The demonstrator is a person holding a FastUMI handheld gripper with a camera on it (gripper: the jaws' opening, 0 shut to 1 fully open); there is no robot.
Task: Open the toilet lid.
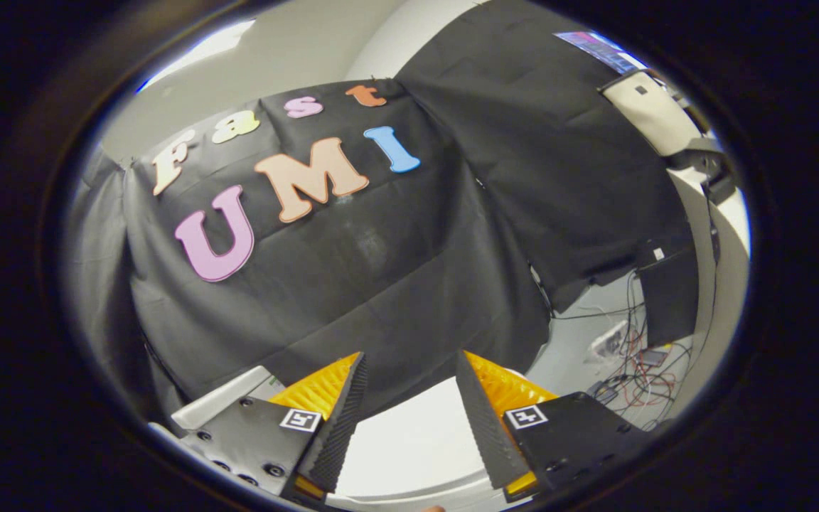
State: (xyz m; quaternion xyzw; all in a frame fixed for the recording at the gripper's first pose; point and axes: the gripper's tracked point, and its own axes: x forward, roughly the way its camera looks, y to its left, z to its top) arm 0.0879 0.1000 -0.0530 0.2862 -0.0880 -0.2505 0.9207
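Note:
My gripper (409,359) is open, its two fingers spread with nothing between them. Below and between the fingers lies a smooth white surface, the toilet lid (416,448), lying flat as far as I can tell; its near rim curves under the fingers. A white part, perhaps the tank or a hinge piece (221,402), shows just left of the left finger. The fingers hang above the lid and point toward the black cloth wall (381,284) behind it. Whether they touch the lid I cannot tell.
The black cloth wall stands close behind the toilet. To the right, on a pale floor, lie tangled cables (637,370) and a dark box (669,295). A beige padded object (655,117) leans at the upper right.

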